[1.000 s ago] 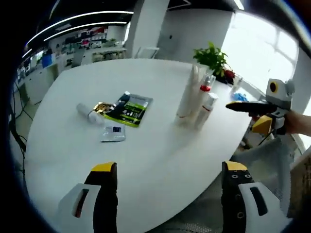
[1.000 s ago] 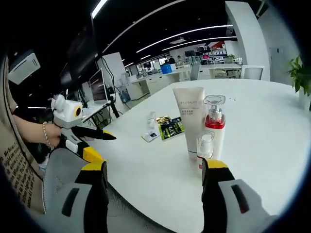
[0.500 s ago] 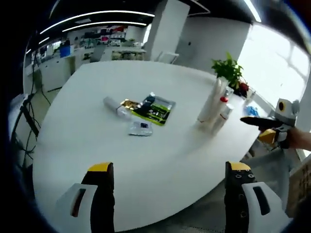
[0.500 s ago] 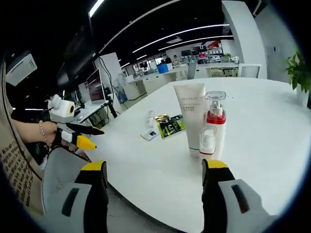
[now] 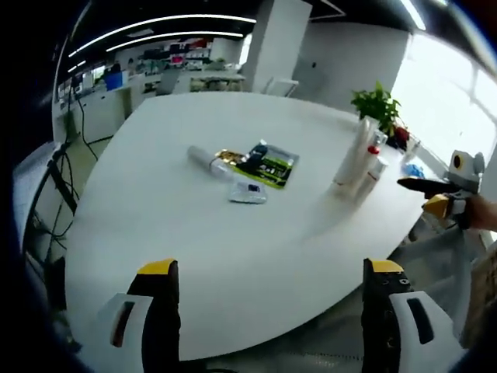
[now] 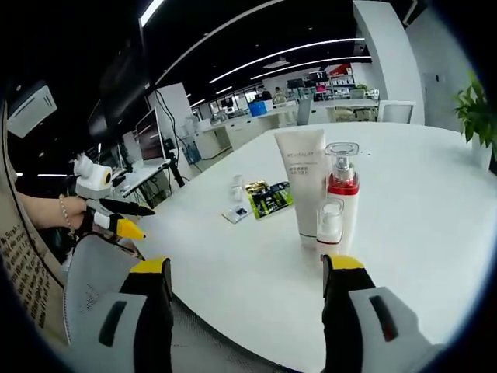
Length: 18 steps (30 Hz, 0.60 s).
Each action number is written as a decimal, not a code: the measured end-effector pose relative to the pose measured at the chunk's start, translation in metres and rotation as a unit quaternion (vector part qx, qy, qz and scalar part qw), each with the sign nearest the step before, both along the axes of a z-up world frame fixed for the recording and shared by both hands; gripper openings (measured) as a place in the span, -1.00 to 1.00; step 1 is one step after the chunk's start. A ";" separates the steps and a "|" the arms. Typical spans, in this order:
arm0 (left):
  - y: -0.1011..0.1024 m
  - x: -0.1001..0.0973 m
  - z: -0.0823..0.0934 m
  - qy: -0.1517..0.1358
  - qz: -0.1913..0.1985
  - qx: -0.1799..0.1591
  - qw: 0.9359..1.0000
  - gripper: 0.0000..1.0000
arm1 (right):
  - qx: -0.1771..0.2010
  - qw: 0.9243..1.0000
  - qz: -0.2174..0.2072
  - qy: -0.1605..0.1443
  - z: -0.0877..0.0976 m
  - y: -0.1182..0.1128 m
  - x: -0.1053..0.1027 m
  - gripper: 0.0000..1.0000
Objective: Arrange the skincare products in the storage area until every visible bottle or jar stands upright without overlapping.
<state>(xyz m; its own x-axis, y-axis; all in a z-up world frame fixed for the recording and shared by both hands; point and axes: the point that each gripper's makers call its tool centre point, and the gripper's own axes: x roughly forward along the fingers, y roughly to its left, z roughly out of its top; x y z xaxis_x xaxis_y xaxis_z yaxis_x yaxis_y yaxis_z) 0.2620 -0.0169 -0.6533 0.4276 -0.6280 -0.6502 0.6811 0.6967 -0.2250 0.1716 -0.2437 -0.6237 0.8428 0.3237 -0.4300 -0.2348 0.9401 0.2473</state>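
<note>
Skincare tube (image 6: 301, 186), label illegible

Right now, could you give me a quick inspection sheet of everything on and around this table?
Surface: white table, mostly bare.
Job's things: white tube, red-collared pump bottle and small clear-capped bottle standing upright, close together; small white bottle lying on its side.
Clutter: green packet, gold packet and flat sachet beside the lying bottle.
Grippers: left gripper and right gripper both open, holding nothing, at the table edge.
Cables: some hang by the desks at left.
Surroundings: potted plant, office desks, grey chair.
</note>
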 end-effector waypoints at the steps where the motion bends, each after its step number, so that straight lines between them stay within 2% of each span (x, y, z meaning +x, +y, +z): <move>1: 0.000 0.000 -0.001 0.001 0.000 0.001 1.000 0.94 | 0.000 1.000 0.000 0.000 0.000 0.000 0.000 0.59; 18: -0.007 0.009 -0.002 0.011 -0.009 -0.002 1.000 0.94 | 0.004 1.000 -0.011 0.006 -0.003 -0.004 0.000 0.56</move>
<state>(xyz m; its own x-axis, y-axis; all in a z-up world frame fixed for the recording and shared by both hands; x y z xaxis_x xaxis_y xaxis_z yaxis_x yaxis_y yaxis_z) 0.2712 -0.0243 -0.6556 0.4023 -0.6376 -0.6570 0.6887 0.6836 -0.2417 0.1716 -0.2480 -0.6266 0.8450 0.3086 -0.4368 -0.2108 0.9428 0.2583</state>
